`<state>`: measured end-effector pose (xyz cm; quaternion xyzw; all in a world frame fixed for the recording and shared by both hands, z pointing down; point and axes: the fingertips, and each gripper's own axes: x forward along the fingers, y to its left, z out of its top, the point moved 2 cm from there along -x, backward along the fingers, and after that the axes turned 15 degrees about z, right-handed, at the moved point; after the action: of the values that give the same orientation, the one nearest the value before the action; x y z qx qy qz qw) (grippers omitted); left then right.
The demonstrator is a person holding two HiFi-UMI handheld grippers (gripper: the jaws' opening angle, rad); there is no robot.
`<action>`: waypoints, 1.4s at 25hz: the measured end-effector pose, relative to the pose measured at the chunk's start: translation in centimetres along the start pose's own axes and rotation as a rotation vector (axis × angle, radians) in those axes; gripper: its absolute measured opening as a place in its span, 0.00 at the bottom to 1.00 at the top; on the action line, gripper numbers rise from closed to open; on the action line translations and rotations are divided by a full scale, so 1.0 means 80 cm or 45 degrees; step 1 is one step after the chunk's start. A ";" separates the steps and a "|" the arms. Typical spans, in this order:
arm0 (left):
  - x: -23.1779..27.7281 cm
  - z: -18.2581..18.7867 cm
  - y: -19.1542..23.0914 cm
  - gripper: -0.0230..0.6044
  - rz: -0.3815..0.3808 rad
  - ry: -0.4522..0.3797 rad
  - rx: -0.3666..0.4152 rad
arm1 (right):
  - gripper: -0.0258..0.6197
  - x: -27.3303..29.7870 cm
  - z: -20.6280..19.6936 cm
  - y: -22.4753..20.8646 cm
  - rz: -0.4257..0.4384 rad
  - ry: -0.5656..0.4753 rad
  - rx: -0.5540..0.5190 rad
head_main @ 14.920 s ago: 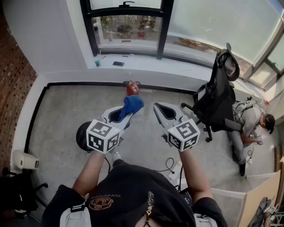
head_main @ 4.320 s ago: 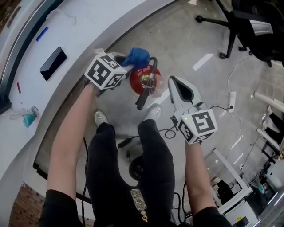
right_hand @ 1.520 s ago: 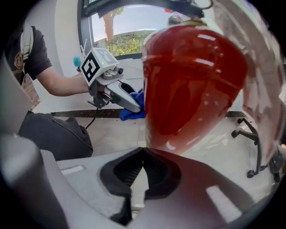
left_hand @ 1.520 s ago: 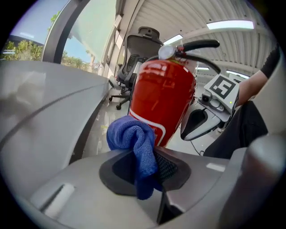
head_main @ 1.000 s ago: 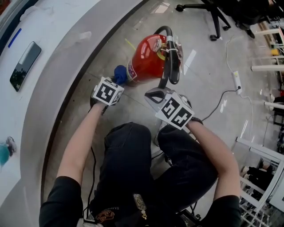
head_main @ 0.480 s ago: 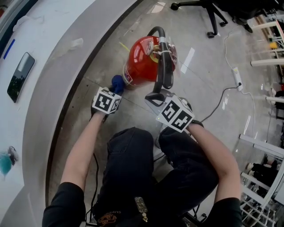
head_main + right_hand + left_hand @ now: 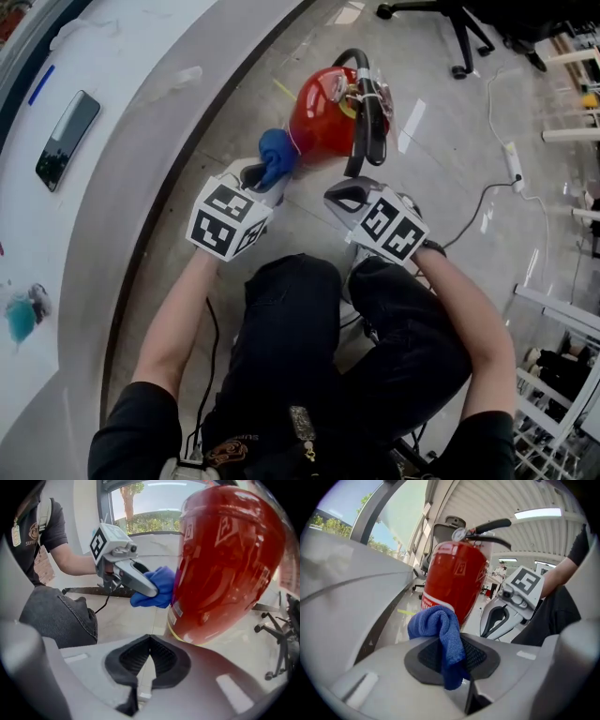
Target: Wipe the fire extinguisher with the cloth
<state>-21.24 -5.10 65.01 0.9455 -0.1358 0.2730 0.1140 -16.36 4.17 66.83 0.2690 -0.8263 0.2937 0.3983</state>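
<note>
on the polished concrete floor [image 7: 441,112], just right of the curved white window ledge [image 7: 141,103]: a red fire extinguisher [image 7: 323,122], with a black hose [image 7: 367,127] down its right side and a pressure gauge [image 7: 461,535] under the black lever at the top. upright or tilted, hard to tell.

in the left tool [image 7: 265,173], clamped between pads squeezed tight on it: a blue microfibre cloth [image 7: 277,150]. bunched end out past the tips, touching the lower left side of the red cylinder, close to the label band. in the left tool view, cloth [image 7: 436,625] draped over the dark ribbed pad of the left tool [image 7: 452,658], fire extinguisher [image 7: 457,581] right behind it.

right tool [image 7: 345,194] near and just right of the cylinder, low by its base. in the right tool view, right tool [image 7: 149,656] with tips pressed together, nothing pinched, only floor through the slit below them. fire extinguisher [image 7: 225,559] looming just beyond, contact not clear; cloth [image 7: 157,590] against its left flank.

far left on the ledge, a dark phone [image 7: 67,139]. far right, an office chair base [image 7: 450,19]. right, on the floor, a white power strip [image 7: 513,161] with its cable. near, below both tools, knees in dark trousers [image 7: 281,328].
</note>
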 end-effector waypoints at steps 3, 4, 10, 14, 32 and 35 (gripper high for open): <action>-0.024 0.033 -0.008 0.16 -0.015 -0.078 0.012 | 0.04 -0.005 0.010 0.001 -0.003 -0.034 -0.009; -0.032 0.042 -0.011 0.16 -0.021 -0.102 0.013 | 0.04 -0.006 0.014 0.003 0.002 -0.048 -0.014; -0.036 0.032 -0.032 0.15 -0.058 -0.096 0.006 | 0.04 -0.003 0.010 0.013 0.039 -0.054 -0.027; -0.002 -0.020 -0.037 0.15 -0.089 0.031 -0.030 | 0.04 -0.002 -0.002 0.017 0.046 -0.042 -0.015; 0.121 -0.185 -0.045 0.15 -0.068 0.419 -0.040 | 0.04 -0.011 -0.049 0.018 0.084 -0.046 0.058; 0.133 -0.202 -0.044 0.15 -0.019 0.459 -0.029 | 0.04 -0.022 -0.053 0.009 0.094 -0.061 0.056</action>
<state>-19.28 0.83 83.63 0.8809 -0.1094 0.4356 0.1493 -13.80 7.99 67.32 0.2541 -0.8382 0.3199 0.3614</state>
